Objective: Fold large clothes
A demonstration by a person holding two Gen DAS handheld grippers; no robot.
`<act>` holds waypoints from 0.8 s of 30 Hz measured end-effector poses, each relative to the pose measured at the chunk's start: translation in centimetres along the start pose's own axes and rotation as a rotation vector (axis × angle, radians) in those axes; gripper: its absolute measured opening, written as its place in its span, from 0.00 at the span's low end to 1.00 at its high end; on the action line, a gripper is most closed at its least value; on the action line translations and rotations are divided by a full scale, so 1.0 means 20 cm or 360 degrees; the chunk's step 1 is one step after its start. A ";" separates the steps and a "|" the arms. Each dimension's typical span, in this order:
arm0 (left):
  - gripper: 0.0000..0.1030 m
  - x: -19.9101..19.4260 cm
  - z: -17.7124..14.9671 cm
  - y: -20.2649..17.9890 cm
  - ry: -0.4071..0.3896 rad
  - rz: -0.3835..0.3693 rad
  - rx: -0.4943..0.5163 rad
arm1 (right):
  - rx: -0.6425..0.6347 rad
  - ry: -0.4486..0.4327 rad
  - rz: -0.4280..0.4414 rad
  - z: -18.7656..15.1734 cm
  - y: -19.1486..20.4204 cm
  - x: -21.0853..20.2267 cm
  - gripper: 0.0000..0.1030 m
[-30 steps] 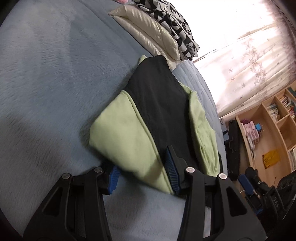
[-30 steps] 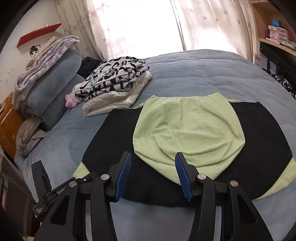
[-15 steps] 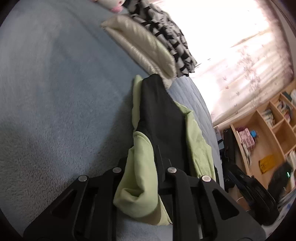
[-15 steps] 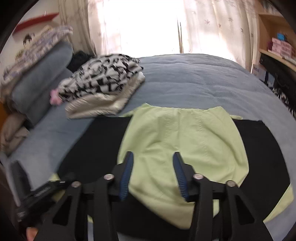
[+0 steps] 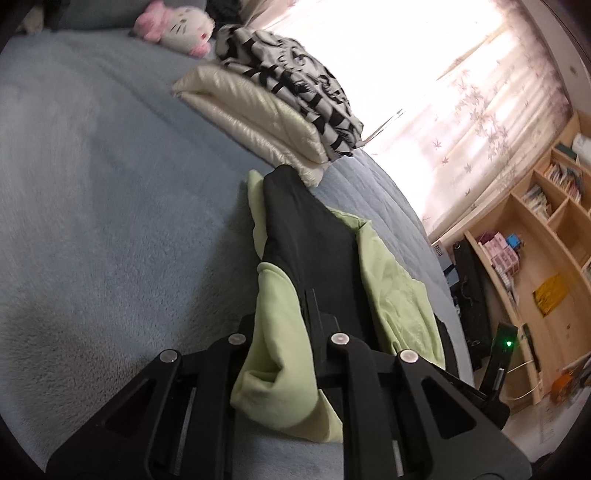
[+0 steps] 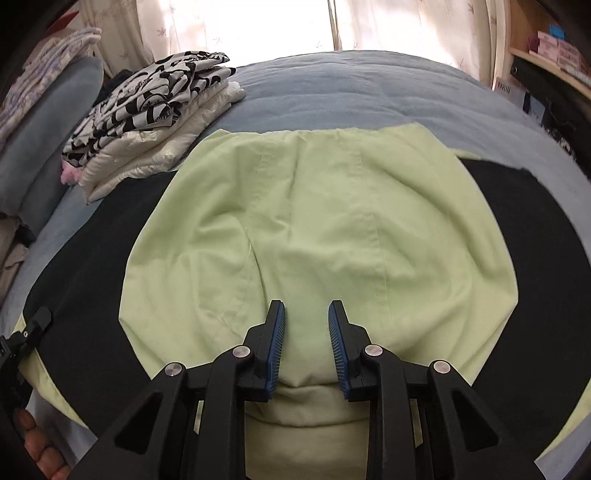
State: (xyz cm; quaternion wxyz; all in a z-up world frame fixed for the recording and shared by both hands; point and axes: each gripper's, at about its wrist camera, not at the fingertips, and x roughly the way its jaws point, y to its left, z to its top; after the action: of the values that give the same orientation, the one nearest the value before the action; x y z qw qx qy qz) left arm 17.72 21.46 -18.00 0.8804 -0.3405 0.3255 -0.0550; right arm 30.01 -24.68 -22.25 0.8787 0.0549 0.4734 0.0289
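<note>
A black and light-green hooded garment (image 6: 85, 266) lies spread across the blue bed (image 6: 332, 92), its green hood (image 6: 314, 221) flat on top. In the right wrist view my right gripper (image 6: 307, 332) is low over the hood's near edge, jaws closing, with green fabric bunched between the blue pads (image 6: 277, 339) but not pressed. In the left wrist view my left gripper (image 5: 291, 332) is shut on the garment's green edge (image 5: 280, 362), lifted off the bed, and the black cloth (image 5: 314, 251) trails away from it. The left pads are hidden by fabric.
A folded stack of white and black-patterned clothes (image 6: 155, 122) sits at the garment's far left. A pink plush toy (image 5: 173, 26) and piled bedding (image 6: 44, 110) lie near the head of the bed. A wooden bookshelf (image 5: 535, 240) and bright curtains stand beyond the bed.
My left gripper has closed on the green edge and raised it, bunching the cloth. My right gripper has dropped forward over the hood and its jaws have narrowed.
</note>
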 end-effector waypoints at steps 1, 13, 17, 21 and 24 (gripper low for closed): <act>0.10 -0.01 0.00 -0.02 -0.0012 0.0009 0.0027 | 0.0000 -0.0002 0.0022 -0.01 -0.01 0.01 0.24; 0.09 -0.16 0.03 -0.58 -0.0250 0.0066 0.0513 | -0.0037 0.0085 0.0241 -0.04 -0.09 -0.04 0.24; 0.09 -0.14 0.02 -0.88 -0.0292 0.0022 0.0671 | -0.0033 0.0069 0.0291 -0.06 -0.10 -0.03 0.25; 0.08 -0.04 -0.03 -1.22 -0.0265 -0.0031 0.0822 | 0.0183 0.0089 0.0559 -0.08 -0.25 -0.11 0.25; 0.08 0.08 -0.12 -1.48 -0.0218 -0.0108 0.0921 | 0.0338 0.0019 0.0618 -0.13 -0.47 -0.26 0.25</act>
State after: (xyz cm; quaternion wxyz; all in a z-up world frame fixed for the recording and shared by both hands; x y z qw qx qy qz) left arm 21.18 -2.82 -1.35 0.9585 -0.0891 0.2245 -0.1517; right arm 24.96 -34.38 -20.51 0.8430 0.2371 0.4596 0.1479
